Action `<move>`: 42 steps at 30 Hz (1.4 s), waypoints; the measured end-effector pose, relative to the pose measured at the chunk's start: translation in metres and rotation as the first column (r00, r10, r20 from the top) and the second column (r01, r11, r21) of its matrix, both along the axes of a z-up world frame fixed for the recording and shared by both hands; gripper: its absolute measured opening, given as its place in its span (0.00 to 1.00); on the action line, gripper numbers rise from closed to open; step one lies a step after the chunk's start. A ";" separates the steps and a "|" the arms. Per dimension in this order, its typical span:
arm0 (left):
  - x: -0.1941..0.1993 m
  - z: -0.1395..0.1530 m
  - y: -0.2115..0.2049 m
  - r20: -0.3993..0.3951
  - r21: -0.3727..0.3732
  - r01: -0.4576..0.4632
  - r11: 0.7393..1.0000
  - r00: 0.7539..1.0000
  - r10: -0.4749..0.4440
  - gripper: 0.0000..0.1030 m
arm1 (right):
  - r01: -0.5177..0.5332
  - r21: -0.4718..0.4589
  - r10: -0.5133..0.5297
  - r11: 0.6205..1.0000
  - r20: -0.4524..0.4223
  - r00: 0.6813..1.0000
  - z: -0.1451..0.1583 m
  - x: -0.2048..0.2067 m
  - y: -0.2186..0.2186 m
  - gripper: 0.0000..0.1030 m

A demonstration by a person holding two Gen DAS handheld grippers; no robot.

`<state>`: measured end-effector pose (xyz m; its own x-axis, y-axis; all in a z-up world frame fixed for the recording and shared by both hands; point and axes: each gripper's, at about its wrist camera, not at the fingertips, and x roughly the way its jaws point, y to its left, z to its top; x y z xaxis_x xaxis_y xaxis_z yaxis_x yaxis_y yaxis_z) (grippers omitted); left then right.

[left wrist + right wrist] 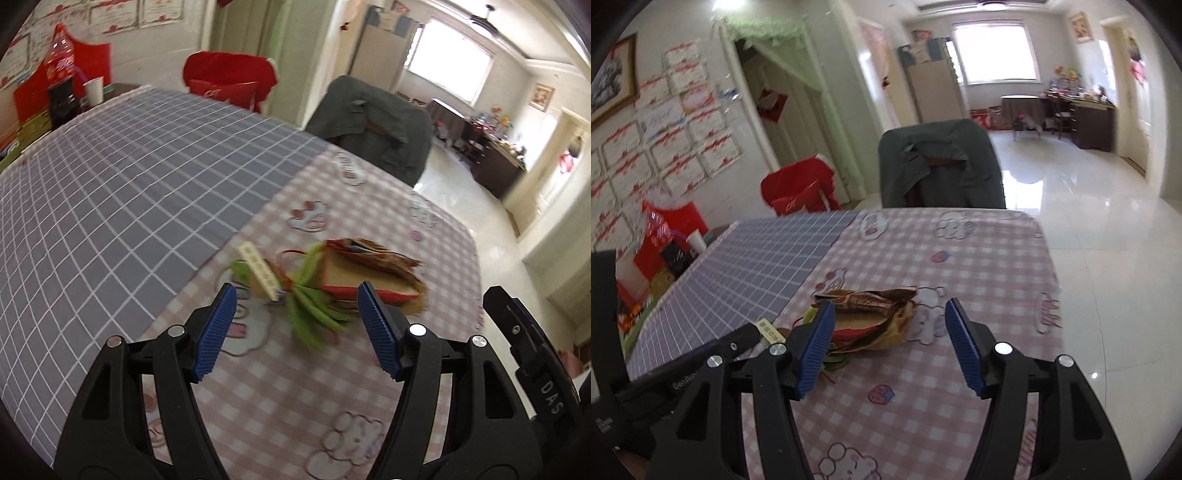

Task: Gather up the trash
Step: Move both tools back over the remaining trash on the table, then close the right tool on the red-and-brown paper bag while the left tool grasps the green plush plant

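A small heap of trash lies on the pink checked tablecloth: green leaves tied in a bundle, a pale paper tag and a red-edged brown wrapper. My left gripper is open, its blue pads on either side of the green bundle, just short of it. My right gripper is open and empty; the wrapper lies just beyond its left pad. The tag and the left gripper's body show at its left.
A grey grid cloth covers the table's left half. A chair draped with a dark green jacket stands at the far edge, a red-covered chair beside it. A white cup and red packaging stand far left. Tiled floor lies to the right.
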<state>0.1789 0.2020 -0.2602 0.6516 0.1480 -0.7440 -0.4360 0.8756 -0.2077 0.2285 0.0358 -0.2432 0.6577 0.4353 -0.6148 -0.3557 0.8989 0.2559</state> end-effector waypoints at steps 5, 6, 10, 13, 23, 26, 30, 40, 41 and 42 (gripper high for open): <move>0.002 -0.013 0.020 -0.025 -0.003 -0.047 0.999 0.999 0.047 0.65 | -0.084 -0.050 0.084 0.995 0.005 0.996 -0.016 0.016 0.032 0.60; 0.003 -0.015 0.023 -0.029 -0.004 -0.053 0.999 0.998 0.053 0.66 | -0.106 -0.070 0.107 0.992 0.013 0.994 -0.018 0.019 0.038 0.60; 0.006 -0.022 0.030 -0.038 -0.013 -0.069 0.998 0.997 0.068 0.66 | -0.177 -0.182 0.187 0.967 0.039 0.982 -0.030 0.030 0.065 0.63; 0.012 -0.027 0.031 -0.036 -0.014 -0.068 0.998 0.997 0.068 0.66 | -0.210 -0.265 0.229 0.941 0.042 0.972 -0.042 0.037 0.079 0.64; 0.022 -0.043 0.034 -0.046 -0.036 -0.076 0.996 0.996 0.075 0.66 | -0.284 -0.429 0.343 0.857 0.063 0.937 -0.069 0.062 0.100 0.70; 0.023 -0.048 0.036 -0.053 -0.054 -0.085 0.995 0.995 0.082 0.66 | -0.325 -0.395 0.369 0.859 0.040 0.928 -0.072 0.070 0.098 0.70; 0.028 -0.054 0.033 -0.066 -0.069 -0.077 0.995 0.995 0.072 0.66 | -0.340 -0.366 0.374 0.867 0.024 0.927 -0.073 0.072 0.093 0.36; 0.049 -0.065 0.007 -0.107 -0.057 -0.034 0.998 0.994 0.028 0.66 | -0.211 -0.244 0.222 0.946 0.016 0.975 -0.050 0.061 0.053 0.23; 0.051 -0.067 0.006 -0.114 -0.048 -0.034 0.998 0.993 0.028 0.65 | -0.195 -0.230 0.204 0.953 0.013 0.979 -0.048 0.057 0.047 0.23; 0.053 -0.067 0.003 -0.117 -0.031 -0.033 0.999 0.993 0.029 0.62 | -0.180 -0.221 0.188 0.958 0.013 0.982 -0.046 0.054 0.043 0.23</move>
